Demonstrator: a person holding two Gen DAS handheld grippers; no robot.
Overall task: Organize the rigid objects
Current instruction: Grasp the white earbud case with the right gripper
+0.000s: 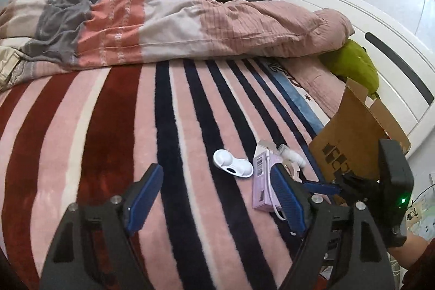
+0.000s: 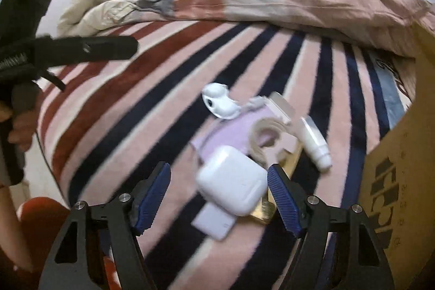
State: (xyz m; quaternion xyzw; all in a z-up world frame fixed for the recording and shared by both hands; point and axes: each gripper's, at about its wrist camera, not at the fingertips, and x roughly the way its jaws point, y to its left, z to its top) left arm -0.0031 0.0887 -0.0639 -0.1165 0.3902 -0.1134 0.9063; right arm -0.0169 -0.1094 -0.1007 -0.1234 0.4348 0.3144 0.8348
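A pile of small rigid things lies on the striped blanket: a white earbud case, a lilac flat box, a beige tape roll, a white tube, a white double-cup case and a gold flat item. My right gripper is open, its fingers either side of the earbud case. My left gripper is open and empty above the blanket, left of the lilac box and below the white double-cup case.
An open cardboard box stands at the right, also in the right wrist view. A crumpled duvet lies across the far side of the bed. A green plush rests by the white headboard. The other gripper shows at the right.
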